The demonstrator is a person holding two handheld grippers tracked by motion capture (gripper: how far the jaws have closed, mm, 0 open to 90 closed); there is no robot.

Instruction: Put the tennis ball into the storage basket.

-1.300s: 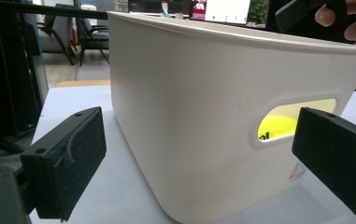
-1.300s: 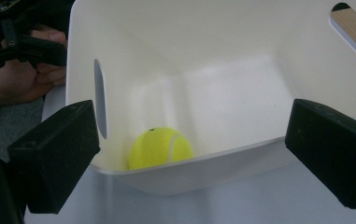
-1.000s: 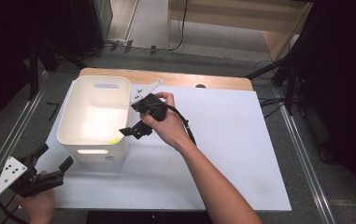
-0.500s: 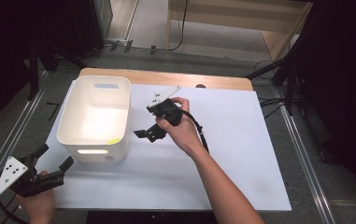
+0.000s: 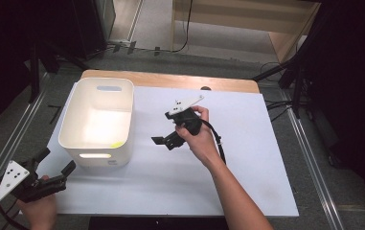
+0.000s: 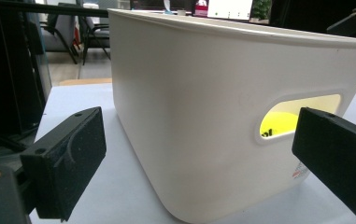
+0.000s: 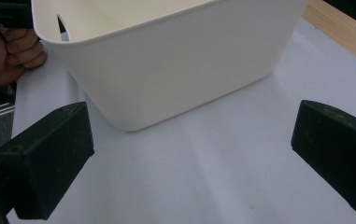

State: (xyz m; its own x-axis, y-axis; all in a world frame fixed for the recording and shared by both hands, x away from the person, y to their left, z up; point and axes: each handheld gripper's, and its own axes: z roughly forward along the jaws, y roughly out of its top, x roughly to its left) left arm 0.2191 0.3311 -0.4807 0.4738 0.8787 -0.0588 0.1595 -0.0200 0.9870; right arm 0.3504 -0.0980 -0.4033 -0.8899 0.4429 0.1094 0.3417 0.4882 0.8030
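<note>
Since the earlier frame, right gripper (image 5: 165, 140) has drawn back from the white bin (image 5: 122, 122), jaws spread wide and empty. Left gripper (image 5: 55, 165), likewise agape, faces the bin's near end. Bin: probably light, stiff, smooth plastic; best taken by the rim or handle slot (image 6: 299, 114), through which the left gripper view reveals yellow contents

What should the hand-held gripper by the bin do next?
Probably ease the left hand-held gripper forward toward the bin. Its jaws are open and aimed at the end wall with the handle slot, not yet touching it. The right hand-held gripper hangs open and empty beside the bin.
</note>
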